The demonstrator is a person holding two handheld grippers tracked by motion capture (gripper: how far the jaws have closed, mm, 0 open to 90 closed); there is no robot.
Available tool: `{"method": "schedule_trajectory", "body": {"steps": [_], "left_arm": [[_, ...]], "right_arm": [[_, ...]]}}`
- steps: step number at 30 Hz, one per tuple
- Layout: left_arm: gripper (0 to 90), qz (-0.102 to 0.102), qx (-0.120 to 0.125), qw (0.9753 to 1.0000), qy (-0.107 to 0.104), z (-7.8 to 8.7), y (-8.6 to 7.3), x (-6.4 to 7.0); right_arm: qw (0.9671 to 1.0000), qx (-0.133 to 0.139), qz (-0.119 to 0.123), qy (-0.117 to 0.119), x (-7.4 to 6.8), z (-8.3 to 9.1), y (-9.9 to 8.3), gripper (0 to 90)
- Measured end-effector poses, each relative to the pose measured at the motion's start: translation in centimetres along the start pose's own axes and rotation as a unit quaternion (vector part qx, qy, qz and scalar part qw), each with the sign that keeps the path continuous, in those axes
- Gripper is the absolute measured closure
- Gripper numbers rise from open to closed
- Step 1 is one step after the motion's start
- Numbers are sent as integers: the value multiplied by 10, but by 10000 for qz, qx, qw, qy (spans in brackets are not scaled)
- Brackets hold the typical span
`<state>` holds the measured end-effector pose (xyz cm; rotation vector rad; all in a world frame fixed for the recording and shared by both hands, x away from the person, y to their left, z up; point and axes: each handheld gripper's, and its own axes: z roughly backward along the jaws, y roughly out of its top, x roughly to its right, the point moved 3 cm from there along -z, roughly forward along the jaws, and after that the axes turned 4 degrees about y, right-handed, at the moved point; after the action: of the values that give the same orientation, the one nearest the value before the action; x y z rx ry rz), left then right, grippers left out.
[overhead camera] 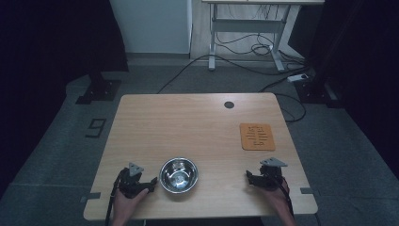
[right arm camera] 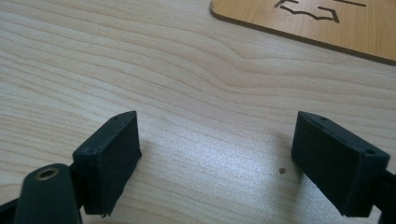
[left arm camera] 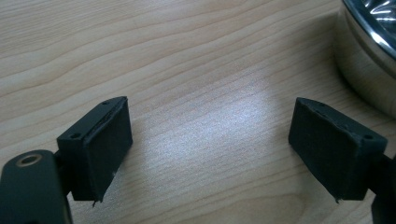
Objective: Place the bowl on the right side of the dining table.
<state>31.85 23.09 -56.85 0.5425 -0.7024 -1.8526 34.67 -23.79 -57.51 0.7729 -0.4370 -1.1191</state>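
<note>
A: Where does the steel bowl [overhead camera: 179, 175] sit?

B: Just beside the left gripper [overhead camera: 151, 184], on its inner side, near the front edge of the table [overhead camera: 188, 122]. In the left gripper view the bowl's wall [left arm camera: 369, 60] rises just past the jaw on the bowl's side, close to it but apart. The bowl looks empty.

A: And farther out?

B: The right gripper [overhead camera: 249, 178] rests well apart from the bowl, on its far side. Ahead of that gripper, toward the back of the table, lies a thin brown mat [overhead camera: 257, 136] with cut-out lines; its near corner shows in the right gripper view [right arm camera: 299, 18].

A: What step is this, would you say?

B: I'd judge it the very start: both tools low over the wood, nothing taken up yet.

A: How do the jaws stand?

B: Wide apart on both, with bare wood between the pads. Neither one holds or touches anything but perhaps the tabletop.

A: What does the next move call for?

B: Probably the left gripper swinging toward the bowl so one jaw goes inside the rim and one outside, then closing on the thin steel wall. The polished rim may slip, so a square bite matters.
</note>
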Motion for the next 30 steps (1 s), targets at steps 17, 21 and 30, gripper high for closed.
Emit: {"method": "schedule_trajectory", "body": {"steps": [17, 21, 30], "left_arm": [[134, 7, -2, 10000, 4, 1, -1, 1], [134, 10, -1, 10000, 10, 1, -1, 1], [133, 28, -1, 10000, 25, 1, -1, 1]], "right_arm": [[9995, 0, -212, -246, 2, 0, 0, 133], [9989, 4, -304, -346, 3, 0, 0, 129], [9987, 13, -352, -377, 3, 1, -1, 132]]}}
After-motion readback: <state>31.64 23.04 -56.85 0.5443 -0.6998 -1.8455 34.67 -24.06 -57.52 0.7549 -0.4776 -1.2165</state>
